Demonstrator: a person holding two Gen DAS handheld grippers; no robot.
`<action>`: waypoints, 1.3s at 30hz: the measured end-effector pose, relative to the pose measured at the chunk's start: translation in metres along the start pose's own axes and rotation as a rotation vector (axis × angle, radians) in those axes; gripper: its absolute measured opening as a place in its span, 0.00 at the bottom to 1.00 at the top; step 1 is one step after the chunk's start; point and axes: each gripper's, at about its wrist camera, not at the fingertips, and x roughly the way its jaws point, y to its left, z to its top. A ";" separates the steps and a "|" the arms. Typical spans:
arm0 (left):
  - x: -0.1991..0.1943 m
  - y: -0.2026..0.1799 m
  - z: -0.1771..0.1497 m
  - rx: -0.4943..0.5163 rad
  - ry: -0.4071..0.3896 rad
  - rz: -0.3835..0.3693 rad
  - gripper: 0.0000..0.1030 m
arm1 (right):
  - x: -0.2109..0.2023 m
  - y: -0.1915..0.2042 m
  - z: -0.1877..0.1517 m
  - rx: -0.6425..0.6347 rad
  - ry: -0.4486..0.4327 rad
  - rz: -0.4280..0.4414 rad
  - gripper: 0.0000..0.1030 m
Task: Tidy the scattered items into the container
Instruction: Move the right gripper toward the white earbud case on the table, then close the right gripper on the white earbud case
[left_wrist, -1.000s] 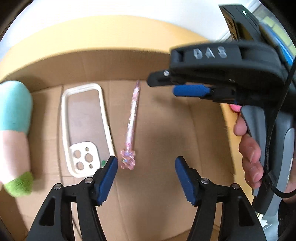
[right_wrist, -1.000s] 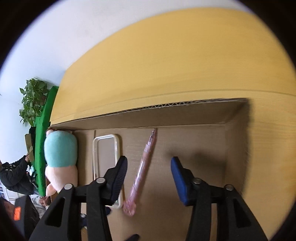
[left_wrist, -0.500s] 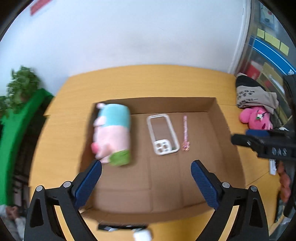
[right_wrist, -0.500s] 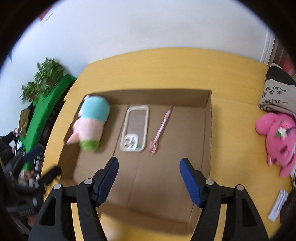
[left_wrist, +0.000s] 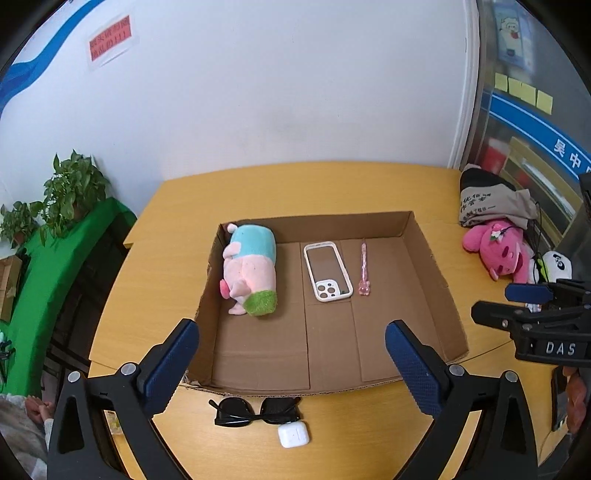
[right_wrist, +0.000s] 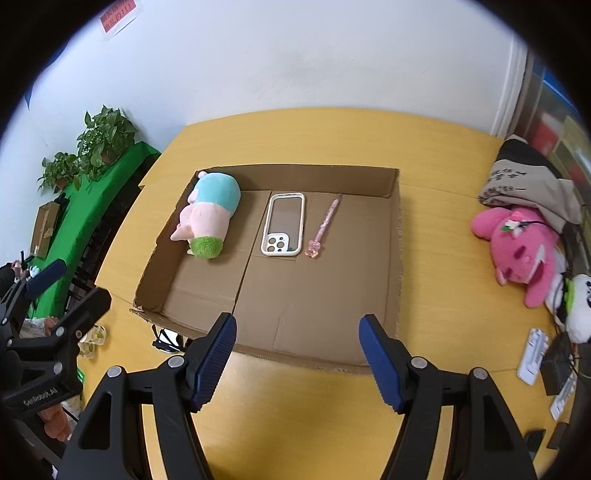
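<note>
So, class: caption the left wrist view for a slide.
Open left gripper above cardboard box holding plush toy, phone case, pink pen.

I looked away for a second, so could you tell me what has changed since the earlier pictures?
Both grippers, left and right, pulled up and back out of the cardboard box, jaws opening, nothing between them. The plush toy, phone case and pink pen stayed put inside.
</note>
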 end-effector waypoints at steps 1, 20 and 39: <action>-0.002 0.001 -0.001 -0.003 -0.003 -0.002 0.99 | -0.004 0.001 -0.002 -0.004 -0.004 -0.007 0.67; -0.015 0.028 -0.009 -0.023 -0.007 -0.037 0.99 | -0.020 0.030 -0.018 -0.015 -0.017 -0.051 0.67; 0.069 0.122 -0.105 -0.153 0.297 -0.113 0.99 | 0.126 0.109 -0.110 -0.092 0.248 0.196 0.67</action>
